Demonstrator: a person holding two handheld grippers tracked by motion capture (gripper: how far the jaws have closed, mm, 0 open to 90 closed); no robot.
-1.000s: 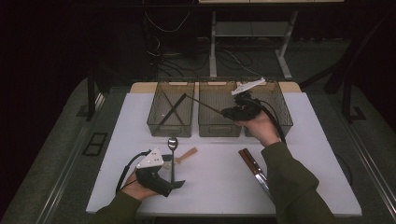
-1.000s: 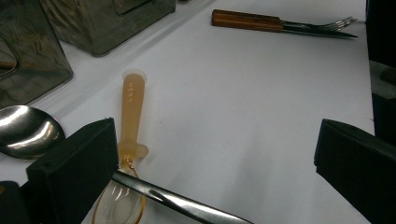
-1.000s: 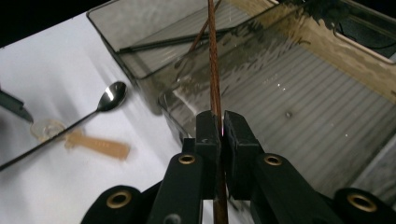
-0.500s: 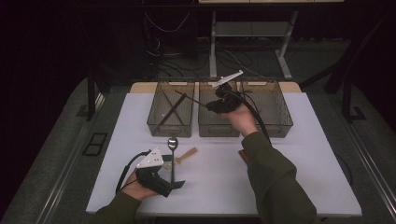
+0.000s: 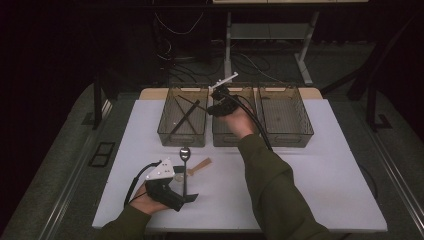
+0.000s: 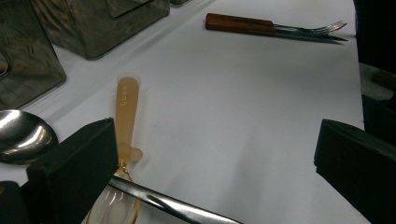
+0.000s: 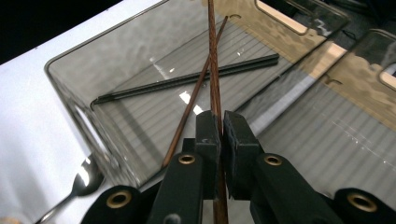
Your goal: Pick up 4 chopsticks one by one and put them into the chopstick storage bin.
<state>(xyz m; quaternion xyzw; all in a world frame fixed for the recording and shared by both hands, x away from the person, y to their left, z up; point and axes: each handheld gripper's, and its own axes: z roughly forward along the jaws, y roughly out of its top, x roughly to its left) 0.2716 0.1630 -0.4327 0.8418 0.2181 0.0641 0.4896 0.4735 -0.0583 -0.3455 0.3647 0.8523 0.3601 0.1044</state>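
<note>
Starting at your left: your left gripper [image 5: 184,196] rests low on the white table [image 5: 310,165], near the front edge, jaws spread wide with nothing between them. Just ahead of it lie a metal spoon [image 5: 184,154] and a translucent amber plastic spoon [image 6: 125,114], whose handle runs away from that gripper toward the bins. A dark metal handle crosses right under your left jaw, touching nothing you're holding. Now move across: the left bin [image 5: 183,117] already has two long dark sticks crossed inside. Your right gripper [image 5: 218,102] is up over the rim between that left bin and the middle bin [image 5: 232,136], and it's clamped tight on a brown wooden chopstick [image 7: 214,70]. Here's what counts: that chopstick runs straight out from your jaws, its long axis pointing away from you and out over the left bin, crossing a second brown chopstick [image 7: 195,88] and a black pair of chopsticks [image 7: 187,79] lying on the ribbed floor. So the drop, I'd judge, is into that left bin, and your right hand is the one already there. Farther right, the third bin [image 5: 285,115] looks bare, and a wooden-handled fork [image 6: 275,27] lies well apart on the table.
</note>
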